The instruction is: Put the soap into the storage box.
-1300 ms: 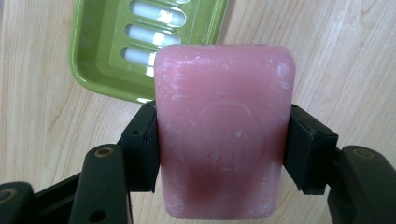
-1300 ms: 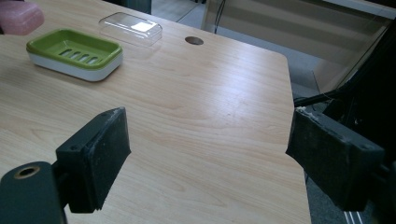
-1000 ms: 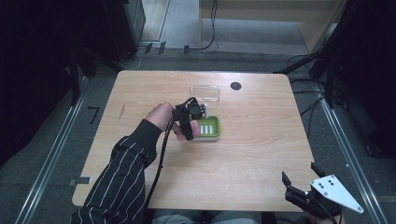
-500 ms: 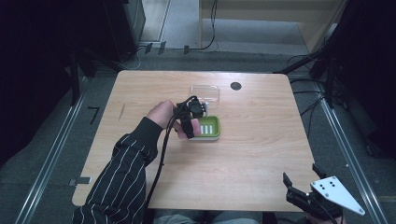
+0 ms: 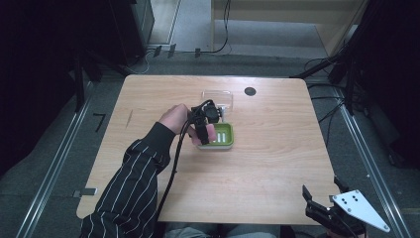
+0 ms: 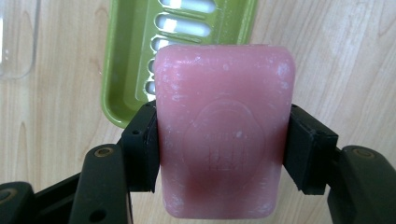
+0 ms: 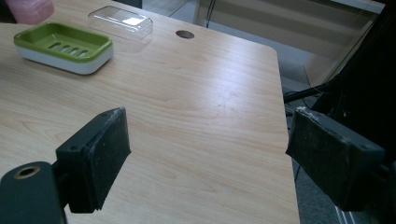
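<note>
Centrally, left gripper (image 6: 219,154): both black jaws clamped on the long sides of a pink bar of soap (image 6: 223,130), pads pressed flat against it, bar held clear of the table with its stamped face toward the camera; soap in the high view (image 5: 210,133) a small pink patch at the gripper's tip (image 5: 204,130), over the left end of the dish; green soap dish (image 6: 140,60), slotted white insert inside, lying just beyond and partly under the bar, on the table, its near corner hidden behind the soap; dish in the high view (image 5: 220,138) near the middle of the table; clear plastic lid (image 5: 218,98) lying flat just behind the dish, apart from it; dark round hole (image 5: 250,91) in the tabletop beside the lid; wooden table (image 5: 277,163), pale grain; striped sleeve (image 5: 129,188) reaching in from the lower left; right gripper (image 7: 208,154): jaws spread wide, nothing between them, held off the table's near right corner, grey three-cornered plate on top in the high view (image 5: 341,210), well apart from soap and dish.
</note>
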{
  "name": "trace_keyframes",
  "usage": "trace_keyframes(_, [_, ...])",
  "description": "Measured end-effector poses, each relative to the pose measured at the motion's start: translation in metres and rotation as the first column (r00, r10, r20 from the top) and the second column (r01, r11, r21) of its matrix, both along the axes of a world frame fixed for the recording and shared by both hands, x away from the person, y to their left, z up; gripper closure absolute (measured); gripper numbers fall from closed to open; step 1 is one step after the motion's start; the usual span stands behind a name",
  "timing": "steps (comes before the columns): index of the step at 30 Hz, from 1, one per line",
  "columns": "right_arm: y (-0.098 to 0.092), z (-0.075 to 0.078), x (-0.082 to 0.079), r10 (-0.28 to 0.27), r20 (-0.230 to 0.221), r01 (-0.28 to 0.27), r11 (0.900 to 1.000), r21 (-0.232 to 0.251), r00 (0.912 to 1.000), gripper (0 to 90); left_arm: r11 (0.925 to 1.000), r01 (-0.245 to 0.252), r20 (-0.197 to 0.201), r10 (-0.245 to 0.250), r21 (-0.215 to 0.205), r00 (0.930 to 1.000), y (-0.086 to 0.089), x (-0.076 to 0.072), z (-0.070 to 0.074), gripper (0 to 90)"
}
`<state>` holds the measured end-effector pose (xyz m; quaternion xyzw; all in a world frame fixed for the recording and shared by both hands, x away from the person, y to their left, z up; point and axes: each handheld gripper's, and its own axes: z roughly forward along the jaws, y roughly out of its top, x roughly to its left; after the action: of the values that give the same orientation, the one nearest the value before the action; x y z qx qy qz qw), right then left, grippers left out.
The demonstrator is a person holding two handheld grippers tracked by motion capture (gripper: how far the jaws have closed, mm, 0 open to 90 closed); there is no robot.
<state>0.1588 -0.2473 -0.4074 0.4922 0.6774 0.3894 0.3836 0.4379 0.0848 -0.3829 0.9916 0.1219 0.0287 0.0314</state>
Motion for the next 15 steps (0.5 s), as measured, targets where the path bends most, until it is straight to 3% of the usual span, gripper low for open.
trace_keyframes(15, [-0.0032,-0.0002,-0.0055,-0.024,-0.006,0.024,1.000,-0.003,0.9997,13.6,0.9996,0.027,0.006,-0.027,-0.003,0.9996,-0.0069,0.0061,-0.0018,38.6])
